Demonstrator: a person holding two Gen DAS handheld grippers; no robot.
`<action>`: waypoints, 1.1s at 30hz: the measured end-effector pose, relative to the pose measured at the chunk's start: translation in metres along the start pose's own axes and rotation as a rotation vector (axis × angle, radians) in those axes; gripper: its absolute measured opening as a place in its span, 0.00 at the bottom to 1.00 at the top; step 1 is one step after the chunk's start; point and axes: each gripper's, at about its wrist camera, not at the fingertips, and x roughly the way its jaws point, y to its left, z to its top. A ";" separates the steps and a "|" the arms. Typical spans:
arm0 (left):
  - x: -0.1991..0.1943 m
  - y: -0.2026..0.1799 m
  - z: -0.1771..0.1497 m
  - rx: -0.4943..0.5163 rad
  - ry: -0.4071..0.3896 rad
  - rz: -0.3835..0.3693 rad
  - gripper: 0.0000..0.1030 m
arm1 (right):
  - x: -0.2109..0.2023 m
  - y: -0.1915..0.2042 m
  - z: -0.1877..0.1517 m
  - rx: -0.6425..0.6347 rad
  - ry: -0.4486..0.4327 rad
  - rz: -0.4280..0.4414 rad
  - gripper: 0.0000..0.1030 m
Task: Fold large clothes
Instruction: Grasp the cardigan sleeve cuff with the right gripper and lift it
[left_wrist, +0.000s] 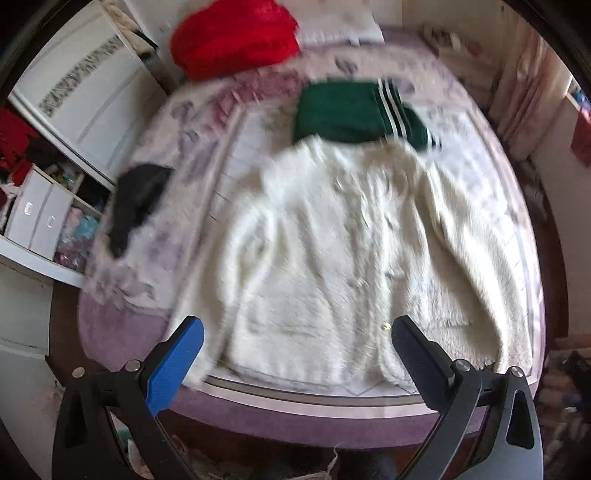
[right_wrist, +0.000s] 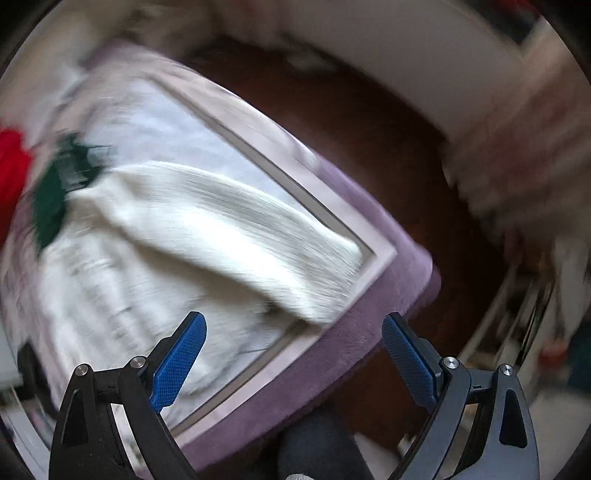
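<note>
A fluffy cream-white fleece jacket (left_wrist: 354, 251) lies spread front-up on the pale patterned bed cover (left_wrist: 207, 147), its hem at the near edge and its collar touching a folded dark green garment with white stripes (left_wrist: 354, 110) on the far side. The left gripper (left_wrist: 295, 332) hangs over the hem, jaws wide apart and empty. The right gripper (right_wrist: 293, 328), also spread and empty, sits near the bed's right corner beside the jacket's sleeve (right_wrist: 240, 236). A good fold likely starts by pinching each sleeve cuff and drawing it inward across the chest.

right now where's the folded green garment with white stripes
In the left wrist view, the green garment lies on the bed's far side, just beyond the fluffy white cardigan, below the red bundle.
</note>
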 end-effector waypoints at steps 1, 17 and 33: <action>0.013 -0.011 0.000 0.007 0.017 -0.003 1.00 | 0.042 -0.021 0.009 0.067 0.035 -0.012 0.94; 0.165 -0.175 -0.017 0.396 0.073 -0.056 1.00 | 0.191 -0.061 0.020 0.369 0.058 -0.022 0.14; 0.155 -0.195 -0.025 0.397 0.122 -0.113 1.00 | 0.150 -0.101 -0.002 0.381 0.094 0.222 0.68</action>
